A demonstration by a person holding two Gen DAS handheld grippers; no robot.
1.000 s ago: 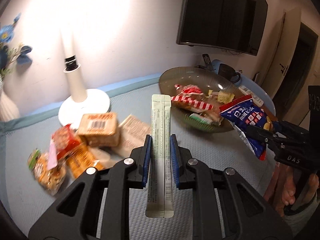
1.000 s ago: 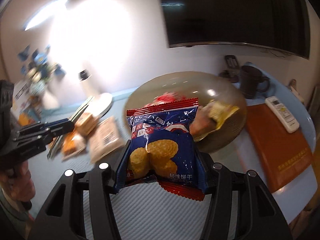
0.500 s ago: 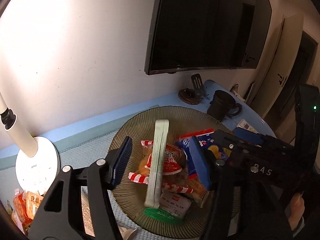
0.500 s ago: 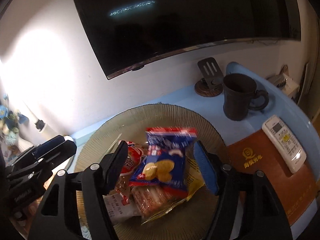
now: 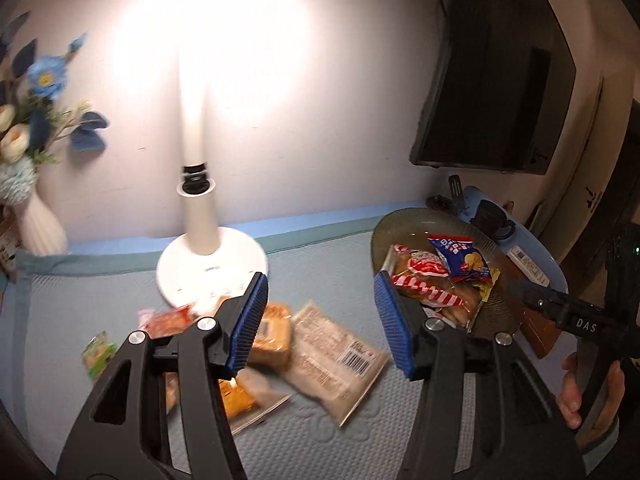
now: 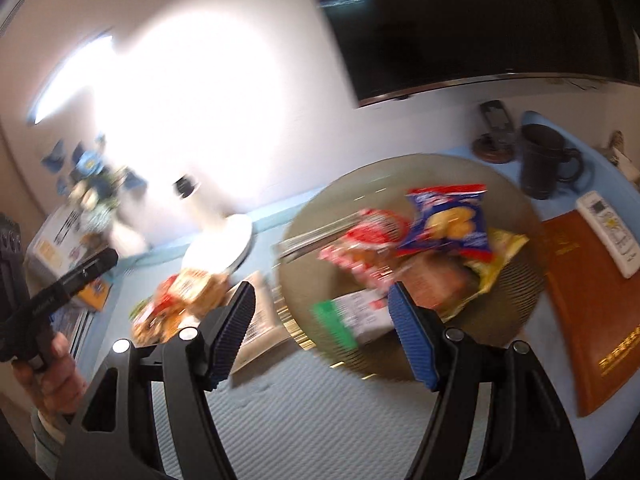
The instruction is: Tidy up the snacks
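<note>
A ribbed glass plate (image 5: 386, 226) (image 6: 516, 216) holds several snack packets, with the blue cracker bag (image 5: 460, 262) (image 6: 448, 220) on top and a red-striped packet (image 5: 424, 284) beside it. Loose snacks lie left of the plate: a pale wrapped packet (image 5: 332, 354), a brown cake (image 5: 272, 328) and orange packets (image 5: 236, 396). My left gripper (image 5: 320, 320) is open and holds nothing, above the mat between the pile and the plate. My right gripper (image 6: 320, 332) is open too, near the plate's front-left rim; its view is blurred.
A white lamp (image 5: 200, 216) stands behind the loose snacks, with a flower vase (image 5: 40, 224) at far left. Right of the plate are a dark mug (image 6: 540, 168), a remote (image 6: 612, 232) and a brown folder (image 6: 592, 312). A TV (image 5: 492, 92) hangs on the wall.
Both grippers opened over the plate and let go: the long pale stick and the blue cracker bag now lie in the plate. Both grippers then pulled back toward the left.
</note>
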